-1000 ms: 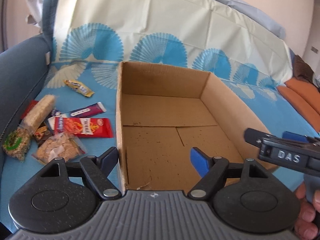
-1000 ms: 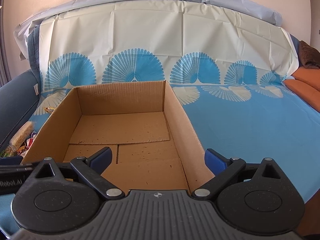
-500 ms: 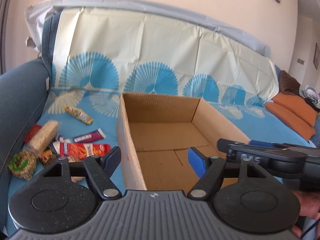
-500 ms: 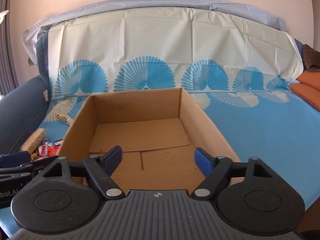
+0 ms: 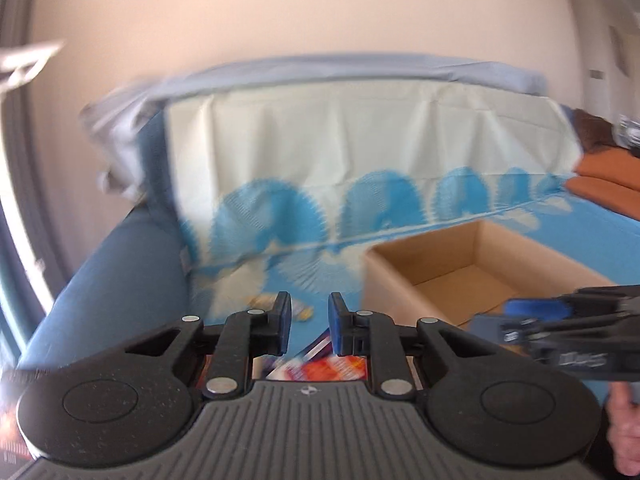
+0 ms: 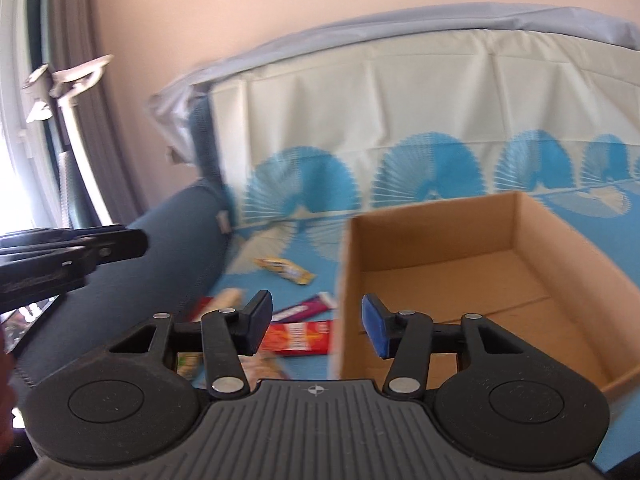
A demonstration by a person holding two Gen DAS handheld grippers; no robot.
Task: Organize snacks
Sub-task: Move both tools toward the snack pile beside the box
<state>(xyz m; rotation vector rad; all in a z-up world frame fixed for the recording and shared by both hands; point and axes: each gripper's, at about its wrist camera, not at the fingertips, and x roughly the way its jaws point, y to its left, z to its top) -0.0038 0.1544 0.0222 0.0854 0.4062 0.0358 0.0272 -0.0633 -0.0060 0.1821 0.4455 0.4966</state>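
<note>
Closest in, left gripper has its jaws pulled in narrow w/ a small gap, nothing between them, hanging above the snack pile. Right gripper sits wider apart, also empty, straddling the near left corner of the cardboard box.

Just past the fingers: red packet lying flat on the blue cloth, right beside the box's left wall. Purple bar a bit further back, then a pale roll-shaped snack to its left near the sofa arm. Furthest out is the yellow wrapped bar, on its own, well apart from the rest. A couple more packs are tucked under the right gripper body, too hidden to ID. Box looks empty afaict, so nothing sorted yet imo.

Handling-wise: all look light, foil/plastic wrappers, prob slippery and crinkly. Bars should be stiffish, so pinch across the short width at the middle, not the floppy sealed ends. Red packet looks flat and soft, so I'd go for a long edge. Cloth underneath is soft, easy to snag w/ a fingertip. Left view is v blurry so take that side w/ salt.
</note>
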